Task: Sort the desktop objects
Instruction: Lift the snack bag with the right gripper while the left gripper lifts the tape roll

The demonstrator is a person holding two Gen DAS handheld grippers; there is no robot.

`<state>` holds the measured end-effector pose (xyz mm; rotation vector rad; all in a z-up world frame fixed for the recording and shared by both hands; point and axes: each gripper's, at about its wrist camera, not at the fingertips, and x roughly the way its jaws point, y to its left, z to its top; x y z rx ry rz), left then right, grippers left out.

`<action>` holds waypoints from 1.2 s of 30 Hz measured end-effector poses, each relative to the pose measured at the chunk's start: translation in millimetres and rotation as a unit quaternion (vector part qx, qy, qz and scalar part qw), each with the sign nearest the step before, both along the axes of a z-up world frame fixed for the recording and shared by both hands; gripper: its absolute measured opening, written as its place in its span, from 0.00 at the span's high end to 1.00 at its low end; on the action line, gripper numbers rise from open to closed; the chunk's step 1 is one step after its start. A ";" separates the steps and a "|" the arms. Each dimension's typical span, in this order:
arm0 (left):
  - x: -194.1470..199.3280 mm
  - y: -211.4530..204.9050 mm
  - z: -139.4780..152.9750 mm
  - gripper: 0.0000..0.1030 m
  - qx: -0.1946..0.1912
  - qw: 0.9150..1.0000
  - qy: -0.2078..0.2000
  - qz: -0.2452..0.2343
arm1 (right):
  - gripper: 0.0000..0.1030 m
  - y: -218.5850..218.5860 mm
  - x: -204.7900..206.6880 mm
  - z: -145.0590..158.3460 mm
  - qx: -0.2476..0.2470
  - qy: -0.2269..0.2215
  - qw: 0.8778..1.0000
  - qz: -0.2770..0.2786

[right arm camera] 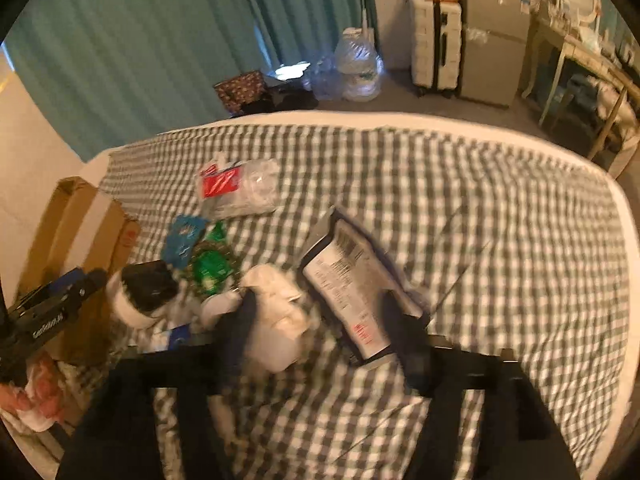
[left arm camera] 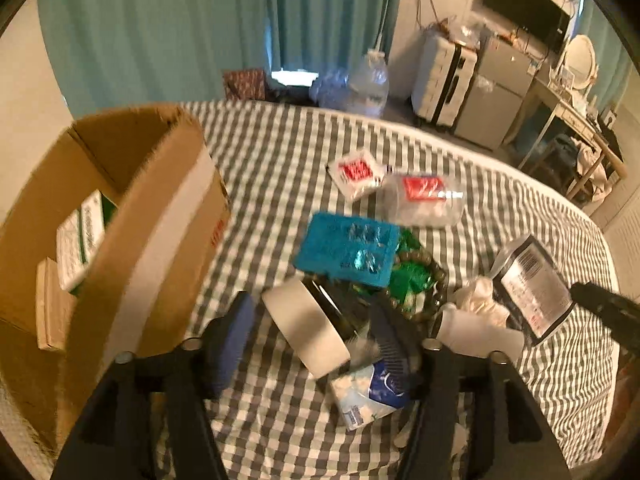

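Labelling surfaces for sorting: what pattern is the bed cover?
Grey-and-white check on the bed cover; right wrist view shows it best.

Both views motion-blurred. My left tool [left arm camera: 310,336] covers part of the tape roll [left arm camera: 310,326] and tissue pack [left arm camera: 370,394]. Cardboard box [left arm camera: 132,240] cut off at the frame's left edge, its contents half hidden by its wall. Labels on the black pouch [right arm camera: 352,284] unreadable.
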<state>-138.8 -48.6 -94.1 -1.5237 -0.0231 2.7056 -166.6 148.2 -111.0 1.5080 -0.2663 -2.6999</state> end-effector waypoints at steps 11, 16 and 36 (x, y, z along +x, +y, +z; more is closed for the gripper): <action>-13.2 14.0 -57.3 0.22 -0.056 0.996 -0.073 0.021 | 0.28 30.6 -36.5 -46.6 0.083 -0.078 0.993 0.017; -17.2 16.9 -75.5 0.60 -0.083 0.992 -0.098 0.015 | 0.78 30.1 -40.8 -70.4 0.054 -0.125 0.990 0.033; 9.2 -8.7 4.7 0.97 -0.004 0.999 -0.007 0.031 | 0.86 6.7 14.4 17.8 0.011 0.036 0.999 0.025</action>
